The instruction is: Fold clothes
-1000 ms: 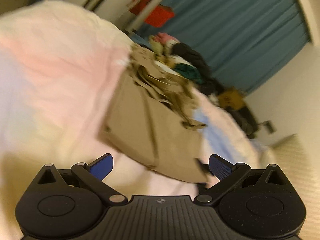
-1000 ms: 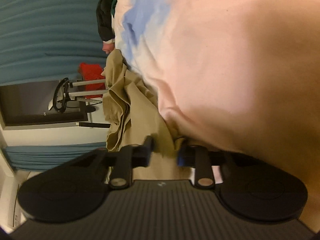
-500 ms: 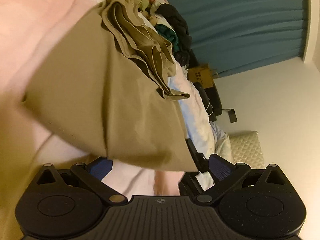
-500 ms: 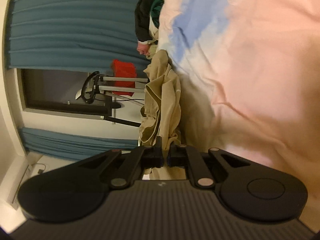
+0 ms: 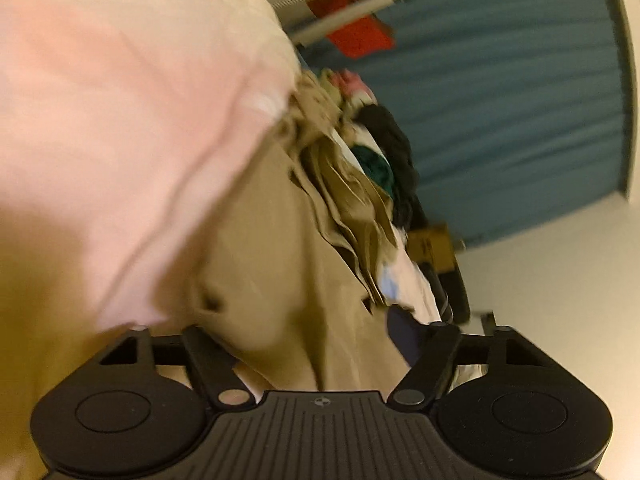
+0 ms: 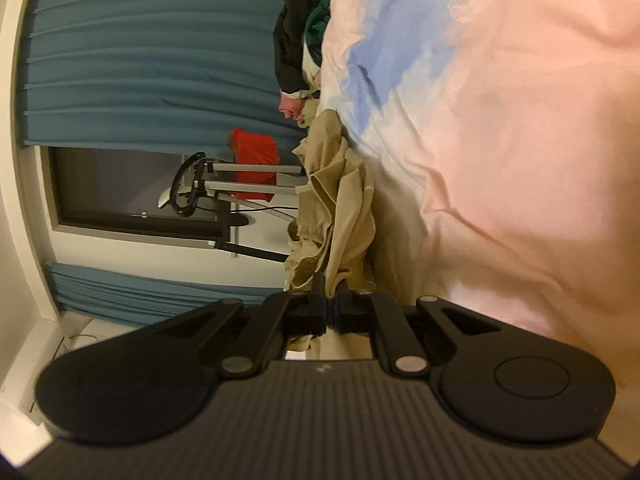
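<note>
Teal curtains (image 6: 140, 60) and a pastel pink-and-blue bed cover (image 6: 520, 140) frame the scene, both views rolled well off level. Start at the right tool (image 6: 329, 312): its two blue-tipped fingers are pressed together with a fold of the tan garment (image 6: 344, 208) pinched between them — the cloth rises from the tips in a narrow, rumpled column, its long axis running straight ahead of the tool along the edge of the bed cover. Beyond it sits a heap of dark, green and pink clothes (image 6: 304, 40) against the curtains.

The left tool (image 5: 316, 344) stands with its linkage arms spread wide; the tips themselves are hidden under the cloth, so it reads as released, gripping nothing I can see. The tan garment (image 5: 280, 272) drapes right across that gap and stretches away up and to the right, pleated folds bunched on its far side.

My judgement: the right tool holds one end, the left is at a free edge — the left need only clamp on the cloth between its fingers.
</note>
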Tool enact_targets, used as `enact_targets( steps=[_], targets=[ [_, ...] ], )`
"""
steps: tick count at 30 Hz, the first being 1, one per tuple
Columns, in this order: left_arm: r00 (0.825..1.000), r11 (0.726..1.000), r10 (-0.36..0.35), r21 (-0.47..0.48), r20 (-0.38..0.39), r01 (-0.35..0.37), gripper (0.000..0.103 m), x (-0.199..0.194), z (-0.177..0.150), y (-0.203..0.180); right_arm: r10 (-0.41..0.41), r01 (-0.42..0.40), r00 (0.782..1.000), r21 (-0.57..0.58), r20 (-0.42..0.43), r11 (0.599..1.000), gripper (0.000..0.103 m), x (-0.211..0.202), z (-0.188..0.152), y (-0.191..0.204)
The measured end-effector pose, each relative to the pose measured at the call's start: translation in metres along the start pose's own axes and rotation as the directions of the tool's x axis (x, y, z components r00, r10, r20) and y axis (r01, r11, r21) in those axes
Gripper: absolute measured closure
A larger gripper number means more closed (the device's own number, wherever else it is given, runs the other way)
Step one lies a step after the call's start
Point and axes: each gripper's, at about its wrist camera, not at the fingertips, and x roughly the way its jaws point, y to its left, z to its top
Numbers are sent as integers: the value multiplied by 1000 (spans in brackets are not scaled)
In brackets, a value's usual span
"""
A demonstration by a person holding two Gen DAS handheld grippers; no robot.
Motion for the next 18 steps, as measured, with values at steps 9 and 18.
enact_targets(
  steps=[9, 18],
  targets=[
    [999, 999, 42, 2, 29, -42, 91, -4, 5, 10, -37, 37, 999, -10, -2, 999, 97, -1, -1, -7],
    [997, 1000, 0, 19, 83, -1, 98, -34, 7, 4, -47, 45, 999, -78, -20, 996, 97, -14, -8, 0]
  ],
)
